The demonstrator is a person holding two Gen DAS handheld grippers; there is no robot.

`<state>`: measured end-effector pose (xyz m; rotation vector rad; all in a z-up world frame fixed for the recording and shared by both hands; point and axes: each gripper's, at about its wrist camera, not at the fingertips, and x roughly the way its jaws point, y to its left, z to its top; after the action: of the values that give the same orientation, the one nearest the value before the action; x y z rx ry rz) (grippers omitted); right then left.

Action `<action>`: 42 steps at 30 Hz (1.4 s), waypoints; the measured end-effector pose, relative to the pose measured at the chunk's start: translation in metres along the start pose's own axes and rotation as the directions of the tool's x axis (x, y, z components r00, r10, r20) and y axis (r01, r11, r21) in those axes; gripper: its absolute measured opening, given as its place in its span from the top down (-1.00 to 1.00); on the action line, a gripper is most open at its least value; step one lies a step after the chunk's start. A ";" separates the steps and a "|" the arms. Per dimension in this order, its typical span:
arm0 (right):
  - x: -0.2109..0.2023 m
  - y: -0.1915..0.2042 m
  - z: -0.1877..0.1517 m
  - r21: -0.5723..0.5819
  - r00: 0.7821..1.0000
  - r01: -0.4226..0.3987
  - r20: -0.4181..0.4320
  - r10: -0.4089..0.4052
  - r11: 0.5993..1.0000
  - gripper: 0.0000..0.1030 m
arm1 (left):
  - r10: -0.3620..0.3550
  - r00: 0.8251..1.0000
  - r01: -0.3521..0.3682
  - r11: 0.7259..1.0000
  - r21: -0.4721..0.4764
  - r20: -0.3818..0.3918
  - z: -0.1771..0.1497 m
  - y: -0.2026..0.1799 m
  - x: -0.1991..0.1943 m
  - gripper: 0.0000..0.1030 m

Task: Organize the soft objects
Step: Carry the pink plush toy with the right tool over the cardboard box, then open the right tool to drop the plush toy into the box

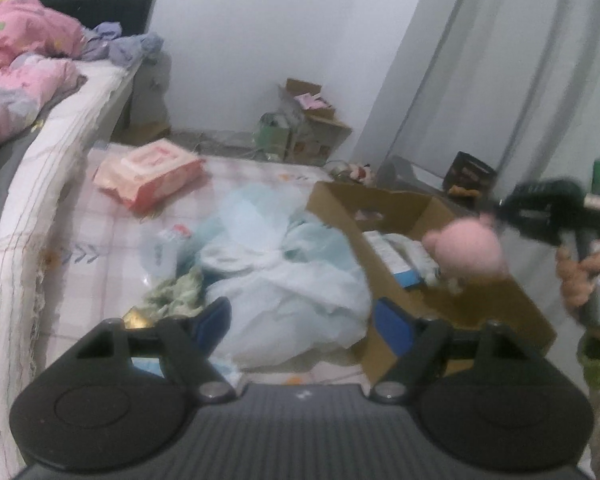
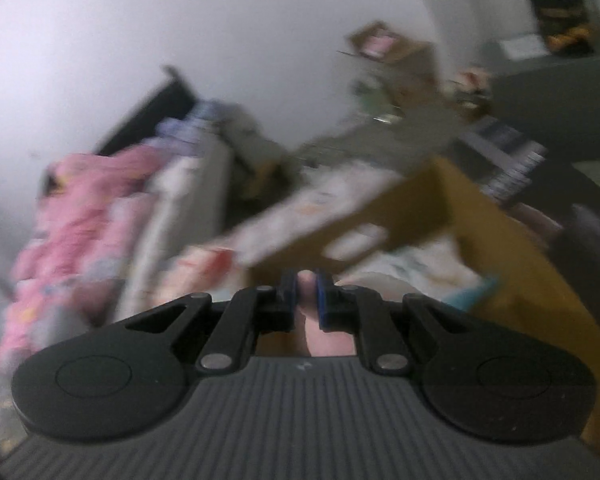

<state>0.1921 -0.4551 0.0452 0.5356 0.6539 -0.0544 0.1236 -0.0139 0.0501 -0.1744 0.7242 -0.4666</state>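
Right gripper (image 2: 306, 296) clamps pink plush (image 1: 468, 250) | over cardboard box (image 1: 496, 312) rim

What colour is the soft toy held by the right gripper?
Pink. The soft toy, pinched in the right gripper, shows best in the left wrist view.

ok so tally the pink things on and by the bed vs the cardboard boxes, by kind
pink plush toy, held in the right claw above the open box: 1
pink quilt on the bed: 1
pink wipes pack on the checked mat: 1
open cardboard box beside the pale blue cloth: 1
cardboard boxes in the far corner, blurred, at least: 1
total: 5
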 end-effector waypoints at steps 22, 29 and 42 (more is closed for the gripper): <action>0.024 -0.010 -0.018 0.075 0.985 0.158 0.051 -0.162 0.985 0.81 | 0.010 1.000 -0.011 0.999 -0.051 -0.014 -0.002 0.025 0.005 -0.55; 0.061 0.017 -0.047 -0.048 0.987 0.122 -0.095 -0.126 0.991 0.79 | 0.018 1.000 -0.018 0.998 -0.055 -0.008 -0.002 0.028 0.000 -0.55; 0.036 0.057 -0.046 -0.255 0.986 0.114 -0.088 -0.140 0.960 -0.13 | 0.012 1.000 -0.012 0.998 -0.055 -0.006 -0.005 0.026 -0.006 -0.55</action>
<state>0.2071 -0.3788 0.0195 0.2539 0.7857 -0.0640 0.1253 0.0121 0.0416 -0.2207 0.7433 -0.4358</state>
